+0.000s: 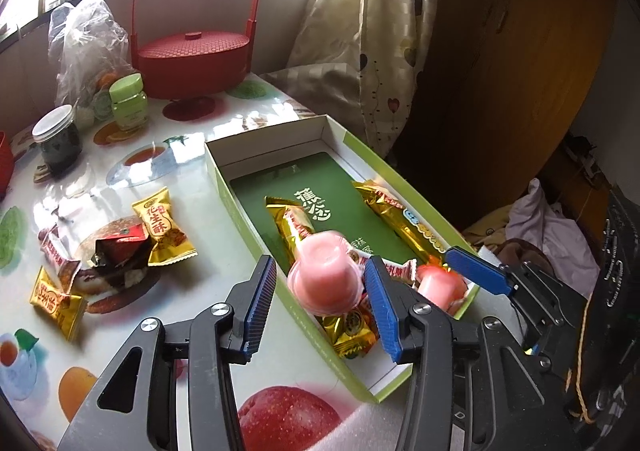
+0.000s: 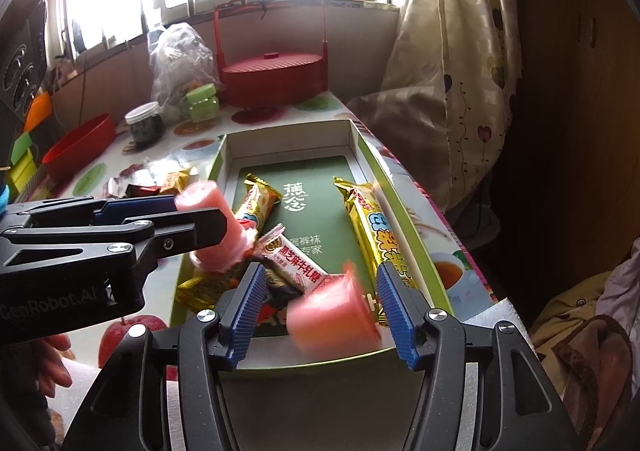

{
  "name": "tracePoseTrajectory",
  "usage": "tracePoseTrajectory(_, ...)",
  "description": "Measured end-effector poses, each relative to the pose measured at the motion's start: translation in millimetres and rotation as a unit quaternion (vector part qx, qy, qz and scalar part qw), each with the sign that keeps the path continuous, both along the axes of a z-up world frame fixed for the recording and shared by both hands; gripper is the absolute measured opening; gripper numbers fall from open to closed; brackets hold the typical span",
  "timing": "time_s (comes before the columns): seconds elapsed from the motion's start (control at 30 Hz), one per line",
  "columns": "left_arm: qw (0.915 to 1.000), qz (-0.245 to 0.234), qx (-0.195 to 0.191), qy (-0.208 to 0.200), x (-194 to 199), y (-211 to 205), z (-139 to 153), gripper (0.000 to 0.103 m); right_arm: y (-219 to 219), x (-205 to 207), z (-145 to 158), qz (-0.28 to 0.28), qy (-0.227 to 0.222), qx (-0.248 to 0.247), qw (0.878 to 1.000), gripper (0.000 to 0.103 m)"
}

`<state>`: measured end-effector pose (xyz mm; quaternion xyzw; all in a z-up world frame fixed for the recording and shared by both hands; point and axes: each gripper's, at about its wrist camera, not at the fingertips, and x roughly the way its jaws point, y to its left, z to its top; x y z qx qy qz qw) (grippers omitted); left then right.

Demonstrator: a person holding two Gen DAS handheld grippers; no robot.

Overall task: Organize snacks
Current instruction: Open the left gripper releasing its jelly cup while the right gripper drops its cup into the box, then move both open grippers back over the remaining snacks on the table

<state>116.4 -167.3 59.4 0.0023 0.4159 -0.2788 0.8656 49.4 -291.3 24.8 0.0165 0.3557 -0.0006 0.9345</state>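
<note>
Ahead of the left gripper [image 1: 322,307], the green card [image 1: 344,207] lining the box reads "蕉念". To that gripper's left, a yellow snack packet [image 1: 164,229] on the table reads "花生酥". Just ahead of the right gripper [image 2: 320,311], a white-and-pink candy wrapper [image 2: 298,265] reads "黑芝麻牛轧糖". The left gripper's black body, at the right gripper's left, bears part of a word ending "Robot.AI".
</note>
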Motion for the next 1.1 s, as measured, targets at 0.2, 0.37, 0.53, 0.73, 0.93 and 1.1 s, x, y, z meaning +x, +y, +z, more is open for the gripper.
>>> tracePoseTrajectory(0.2, 1.0, 0.005, -0.001, -0.004, -3, 8, 4, 0.048, 5, -1, 1, 0.0, 0.0, -0.004, 1.0, 0.058)
tracePoseTrajectory(0.37, 0.9999, 0.008, -0.003, -0.007, -6, 13, 7, 0.048, 8, -4, 5, -0.002, -0.006, -0.004, 1.0, 0.058)
tracePoseTrajectory(0.53, 0.9998, 0.014, -0.003, -0.011, -9, 21, 9, 0.048, 12, -6, 8, -0.002, -0.008, -0.006, 1.0, 0.058)
tracePoseTrajectory(0.73, 0.9995, 0.026, 0.002, -0.019, -15, 32, 11, 0.048, 17, -7, 10, -0.001, -0.009, -0.007, 1.0, 0.058)
tracePoseTrajectory(0.93, 0.9989, 0.037, 0.008, -0.03, -23, 44, 14, 0.048, 22, -9, 13, 0.001, -0.013, -0.007, 1.0, 0.058)
tracePoseTrajectory(1.1, 0.9976, 0.054, 0.014, -0.04, -27, 59, 17, 0.048, 31, -9, 19, 0.006, -0.02, -0.009, 1.0, 0.058)
